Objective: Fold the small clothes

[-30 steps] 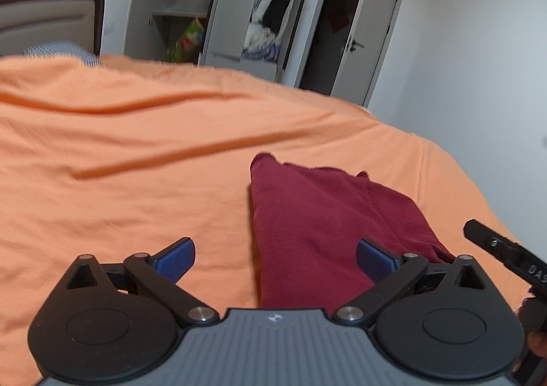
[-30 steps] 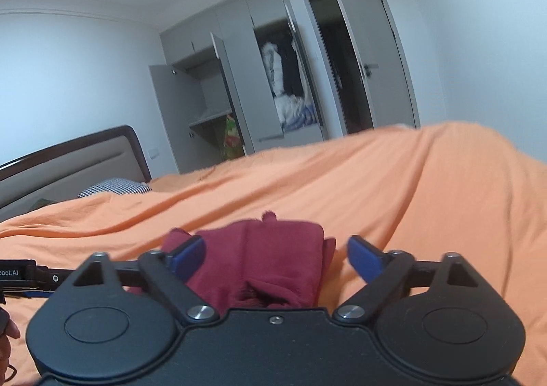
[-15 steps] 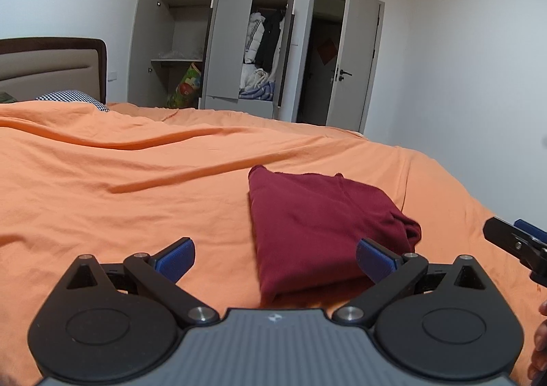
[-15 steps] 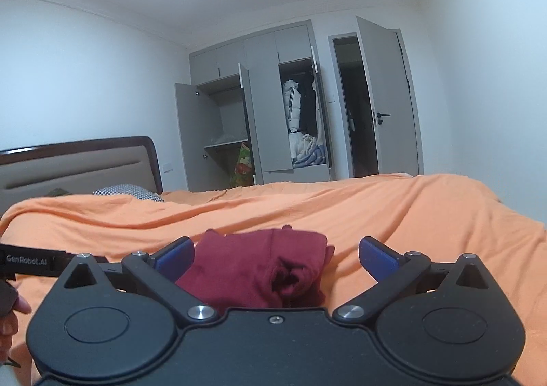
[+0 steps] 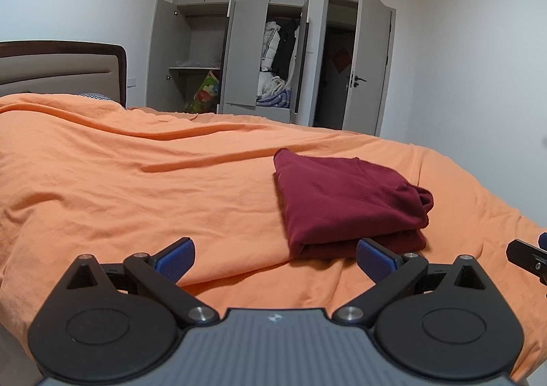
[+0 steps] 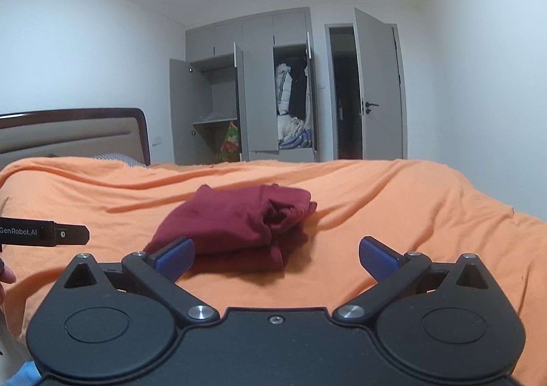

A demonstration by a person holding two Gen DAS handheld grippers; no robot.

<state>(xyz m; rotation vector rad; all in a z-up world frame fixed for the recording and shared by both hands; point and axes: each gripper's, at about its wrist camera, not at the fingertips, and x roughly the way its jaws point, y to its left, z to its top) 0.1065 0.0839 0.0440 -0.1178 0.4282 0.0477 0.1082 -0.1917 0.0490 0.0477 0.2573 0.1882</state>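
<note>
A dark red garment [image 5: 345, 201] lies folded in a compact stack on the orange bedspread [image 5: 136, 187]. In the right wrist view the same garment [image 6: 236, 225] shows its rolled open end toward the right. My left gripper [image 5: 275, 257] is open, held low and back from the garment, which sits ahead and to the right of it. My right gripper [image 6: 275, 257] is also open and empty, with the garment just beyond its left finger. Each gripper's black body edges into the other's view, the right one [image 5: 528, 257] and the left one [image 6: 44, 232].
The bedspread covers a wide bed with a padded headboard [image 5: 61, 68] at the left. Behind stand a grey wardrobe [image 5: 239, 44] with open doors and clothes inside, and an open room door [image 5: 369, 61]. A fingertip [image 6: 6, 275] shows at the left edge.
Both grippers have pulled back and tilted up from the folded garment, which now lies farther ahead. More of the room shows. Both stay open.
</note>
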